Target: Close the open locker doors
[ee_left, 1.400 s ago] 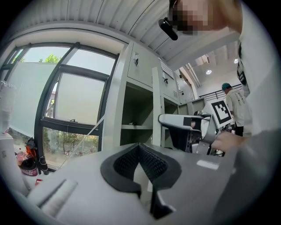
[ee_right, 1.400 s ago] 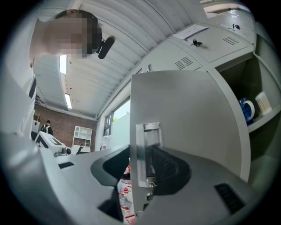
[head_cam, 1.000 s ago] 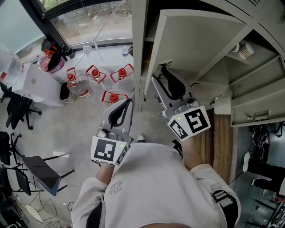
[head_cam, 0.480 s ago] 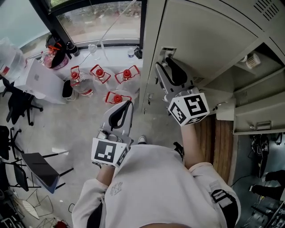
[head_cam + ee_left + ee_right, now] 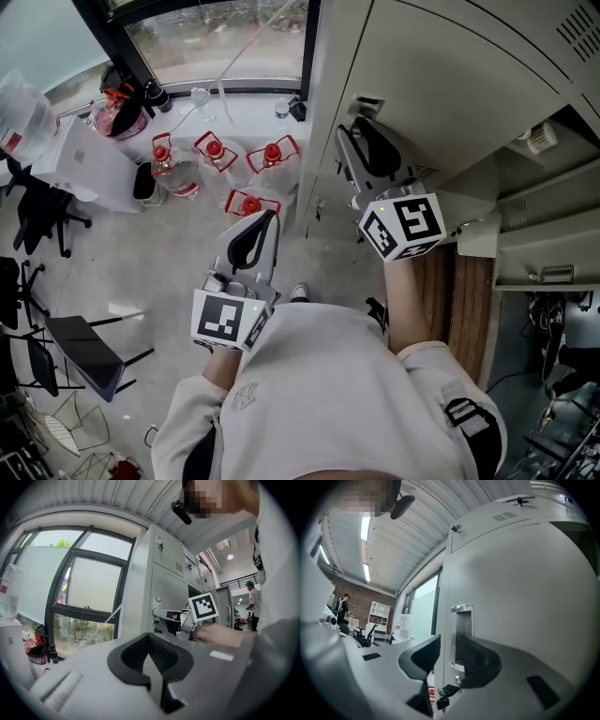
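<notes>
Our right gripper [image 5: 364, 138] stands open against the nearly shut locker door [image 5: 450, 84]. Its jaws have just closed slightly around the handle [image 5: 461, 632] edge, clamping nothing. Our left gripper [image 5: 270, 218] hangs closed and empty. We judge the door stiff but free-swinging, best pushed beside the handle.

A head camera looked steeply down on the left hand-held gripper [image 5: 255, 230] and right hand-held gripper [image 5: 361, 145]. The right one's camera faced the locker door [image 5: 520, 602] closely; the left one's saw it from farther back.
</notes>
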The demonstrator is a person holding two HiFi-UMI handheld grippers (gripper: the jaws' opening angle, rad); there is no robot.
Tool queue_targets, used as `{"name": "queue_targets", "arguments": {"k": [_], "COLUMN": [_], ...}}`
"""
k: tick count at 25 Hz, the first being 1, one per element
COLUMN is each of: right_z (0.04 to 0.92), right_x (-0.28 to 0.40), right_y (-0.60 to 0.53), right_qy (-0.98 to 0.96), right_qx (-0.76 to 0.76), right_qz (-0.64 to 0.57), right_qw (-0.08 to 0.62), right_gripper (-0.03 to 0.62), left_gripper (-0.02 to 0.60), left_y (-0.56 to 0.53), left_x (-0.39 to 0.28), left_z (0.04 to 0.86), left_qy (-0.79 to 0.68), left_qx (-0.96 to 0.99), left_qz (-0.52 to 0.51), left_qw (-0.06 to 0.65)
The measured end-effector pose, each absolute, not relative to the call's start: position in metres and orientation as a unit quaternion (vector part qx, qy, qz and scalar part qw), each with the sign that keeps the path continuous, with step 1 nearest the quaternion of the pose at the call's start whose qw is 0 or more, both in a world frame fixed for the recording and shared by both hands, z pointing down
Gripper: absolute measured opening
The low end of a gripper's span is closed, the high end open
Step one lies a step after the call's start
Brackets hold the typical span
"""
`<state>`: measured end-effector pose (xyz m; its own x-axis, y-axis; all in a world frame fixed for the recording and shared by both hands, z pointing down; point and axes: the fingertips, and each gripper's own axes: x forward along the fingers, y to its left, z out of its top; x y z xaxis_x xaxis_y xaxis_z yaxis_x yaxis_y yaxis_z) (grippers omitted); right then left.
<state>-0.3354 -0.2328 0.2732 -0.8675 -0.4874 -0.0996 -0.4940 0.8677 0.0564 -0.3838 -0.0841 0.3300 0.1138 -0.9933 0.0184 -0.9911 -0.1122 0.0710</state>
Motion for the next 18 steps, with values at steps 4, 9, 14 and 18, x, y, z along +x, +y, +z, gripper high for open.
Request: {"name": "queue_targets", "arguments": {"k": [4, 9, 14, 18], "right_z": [0.275, 0.264, 0.254, 0.256], "right_x": [-0.335, -0.322, -0.276, -0.218], "right_y": [-0.231, -0.212, -0.187, -0.180], "right_qy": [0.966, 0.967, 0.963, 0.949], "right_qx": [-0.254, -0.248, -0.260, -0.306], "right_qz": [0.037, 0.040, 0.044, 0.046], "right_qw": [0.035, 0.048, 0.062, 0.060], "right_gripper": [0.132, 0.132, 0.132, 0.061], "left_gripper": [0.008, 0.008, 0.008, 0.008], "left_y": [-0.087, -0.088, -0.096, -0.107], "left_x": [-0.380, -0.371, -0.344, -0.304], "left_z": [0.330, 0.329, 0.324, 0.320], "left_qy": [-0.662, -0.651, -0.627, -0.598], "left_qx": [0.749, 0.758, 0.778, 0.801], "left_qz": [-0.020, -0.021, -0.024, -0.021], "left_qw": [0.033, 0.032, 0.029, 0.025]}}
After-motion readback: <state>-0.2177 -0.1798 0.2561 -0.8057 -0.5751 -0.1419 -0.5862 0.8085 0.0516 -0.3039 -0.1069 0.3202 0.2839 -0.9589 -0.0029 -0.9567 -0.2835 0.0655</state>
